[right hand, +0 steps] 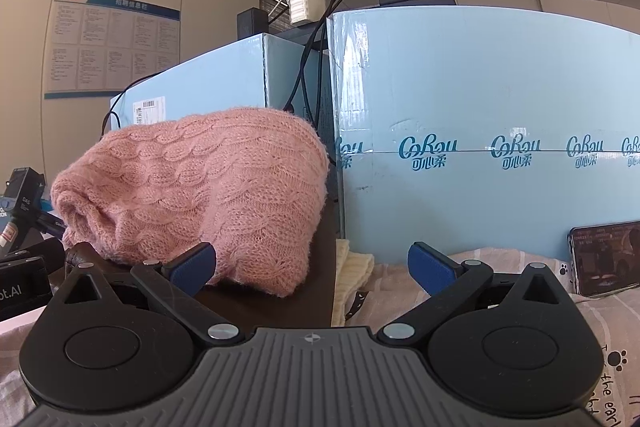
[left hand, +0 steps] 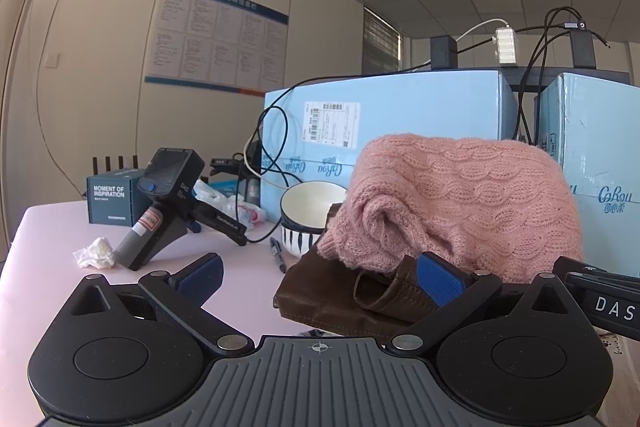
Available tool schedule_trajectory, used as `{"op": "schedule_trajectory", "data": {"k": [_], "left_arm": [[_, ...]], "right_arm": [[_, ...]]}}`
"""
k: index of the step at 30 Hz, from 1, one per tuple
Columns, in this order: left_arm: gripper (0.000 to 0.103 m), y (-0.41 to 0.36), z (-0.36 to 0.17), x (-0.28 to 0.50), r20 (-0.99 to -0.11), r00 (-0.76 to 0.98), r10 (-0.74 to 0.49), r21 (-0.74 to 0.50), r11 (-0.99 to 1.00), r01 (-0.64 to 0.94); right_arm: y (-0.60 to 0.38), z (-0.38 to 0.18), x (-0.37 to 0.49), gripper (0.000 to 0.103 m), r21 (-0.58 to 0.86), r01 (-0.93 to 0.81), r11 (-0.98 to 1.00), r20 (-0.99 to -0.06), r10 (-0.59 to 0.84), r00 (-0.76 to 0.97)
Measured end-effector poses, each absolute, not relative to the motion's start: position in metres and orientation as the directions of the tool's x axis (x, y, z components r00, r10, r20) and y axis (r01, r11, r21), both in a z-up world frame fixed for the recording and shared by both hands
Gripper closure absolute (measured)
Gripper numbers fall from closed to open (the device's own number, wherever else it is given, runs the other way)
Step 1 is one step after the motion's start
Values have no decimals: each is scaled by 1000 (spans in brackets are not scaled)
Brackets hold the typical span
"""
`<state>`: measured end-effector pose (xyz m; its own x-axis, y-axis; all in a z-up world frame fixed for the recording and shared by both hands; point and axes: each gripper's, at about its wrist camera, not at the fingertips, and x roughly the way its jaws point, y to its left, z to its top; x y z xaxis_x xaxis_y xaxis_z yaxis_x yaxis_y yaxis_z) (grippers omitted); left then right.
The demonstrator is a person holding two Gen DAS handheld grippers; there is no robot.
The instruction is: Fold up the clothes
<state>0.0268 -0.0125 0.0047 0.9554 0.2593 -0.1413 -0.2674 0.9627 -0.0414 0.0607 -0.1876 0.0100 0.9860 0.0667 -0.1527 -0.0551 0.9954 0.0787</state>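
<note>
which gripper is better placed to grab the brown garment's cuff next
Left. The left gripper is open with the brown garment's cuff against its right finger; the right gripper faces the pink sweater.

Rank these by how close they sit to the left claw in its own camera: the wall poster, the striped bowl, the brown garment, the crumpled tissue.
Seen from the left claw:
1. Brown garment, just ahead, touching the right finger.
2. Crumpled tissue, ahead on the left, and striped bowl, ahead near the middle; too close to call.
3. Wall poster, far back, upper left.
</note>
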Motion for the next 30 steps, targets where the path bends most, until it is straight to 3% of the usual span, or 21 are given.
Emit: {"op": "schedule_trajectory", "data": {"k": [30], "left_arm": [[0,-13,5,26,-134,958,254,-41,964,-261]], "right_arm": [[-188,9,63,0,83,-62,995,-166,75,983]]}}
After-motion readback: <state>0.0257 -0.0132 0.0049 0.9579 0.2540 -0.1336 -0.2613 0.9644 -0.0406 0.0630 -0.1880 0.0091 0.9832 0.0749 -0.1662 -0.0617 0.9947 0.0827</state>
